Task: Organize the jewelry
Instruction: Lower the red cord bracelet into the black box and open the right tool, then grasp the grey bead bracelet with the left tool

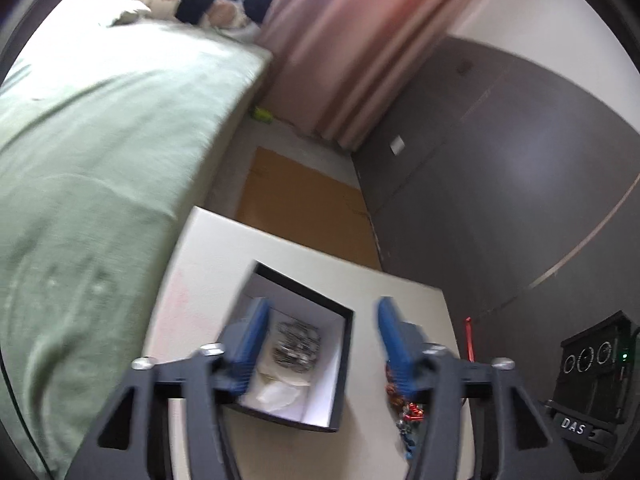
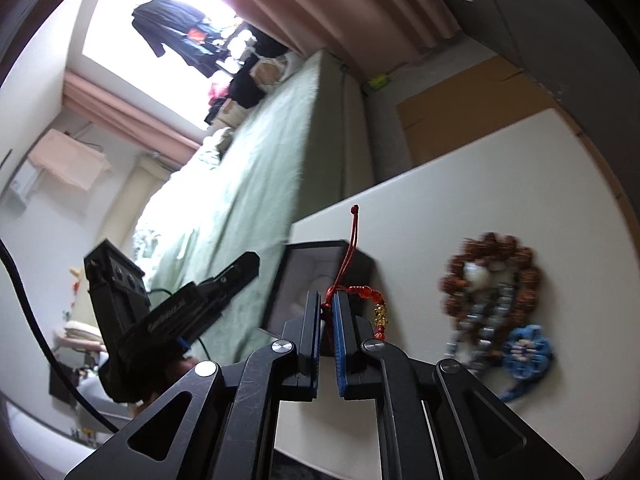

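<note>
The right gripper (image 2: 328,312) is clamped on a red cord bracelet (image 2: 352,292), its gold charm dangling beside the pads. Light and limp, it will swing; the knotted cord looks the safest hold. The left gripper (image 1: 320,344) stands open with nothing between its fingers, above the black box (image 1: 340,364) where a silver chain (image 1: 296,344) already lies. The remaining bracelets (image 2: 492,300) sit piled on the white table (image 2: 520,168).

A bed covered with a pale green blanket (image 1: 100,140) is seen beside a white rectangular tabletop (image 2: 500,168). Pink pleated curtains (image 1: 352,40) are hung next to a dark grey panelled wall (image 1: 500,184). Bright daylight is admitted through a window (image 2: 132,20).
</note>
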The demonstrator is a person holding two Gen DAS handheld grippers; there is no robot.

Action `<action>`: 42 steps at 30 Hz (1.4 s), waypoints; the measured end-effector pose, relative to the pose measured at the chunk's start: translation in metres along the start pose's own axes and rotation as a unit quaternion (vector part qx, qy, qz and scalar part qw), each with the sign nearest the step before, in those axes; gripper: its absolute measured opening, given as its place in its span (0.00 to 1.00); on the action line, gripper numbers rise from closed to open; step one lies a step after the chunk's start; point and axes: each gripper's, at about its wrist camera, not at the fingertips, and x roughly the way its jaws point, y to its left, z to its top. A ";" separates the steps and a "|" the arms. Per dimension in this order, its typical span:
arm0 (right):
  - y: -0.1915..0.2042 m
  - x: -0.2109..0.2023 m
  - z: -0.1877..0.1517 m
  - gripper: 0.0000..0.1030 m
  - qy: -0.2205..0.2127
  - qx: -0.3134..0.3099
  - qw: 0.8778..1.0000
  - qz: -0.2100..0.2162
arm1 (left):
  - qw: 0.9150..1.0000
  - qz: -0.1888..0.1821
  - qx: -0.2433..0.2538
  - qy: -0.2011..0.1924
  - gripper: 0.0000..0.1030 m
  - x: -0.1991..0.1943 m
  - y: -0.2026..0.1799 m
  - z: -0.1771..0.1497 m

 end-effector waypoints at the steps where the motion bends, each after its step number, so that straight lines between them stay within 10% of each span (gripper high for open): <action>1: 0.005 0.004 0.000 0.08 -0.002 -0.002 1.000 0.006 | 1.000 0.003 -0.005 -0.010 0.60 -0.008 0.004 0.001; 18: 0.048 0.082 0.000 0.08 0.015 -0.018 0.999 0.038 | 0.999 0.004 -0.042 -0.026 0.60 -0.043 0.048 0.021; 22: 0.046 0.098 0.002 0.09 0.022 -0.028 0.999 -0.025 | 0.999 0.004 -0.044 -0.026 0.60 -0.045 0.052 0.023; 26: 0.034 0.091 0.008 0.58 0.027 -0.018 0.998 -0.055 | 0.999 0.001 -0.045 -0.024 0.60 -0.042 0.051 0.023; 42: -0.013 0.003 0.016 0.60 -0.006 0.002 0.987 -0.162 | 1.000 -0.014 0.014 0.019 0.60 -0.016 0.001 -0.001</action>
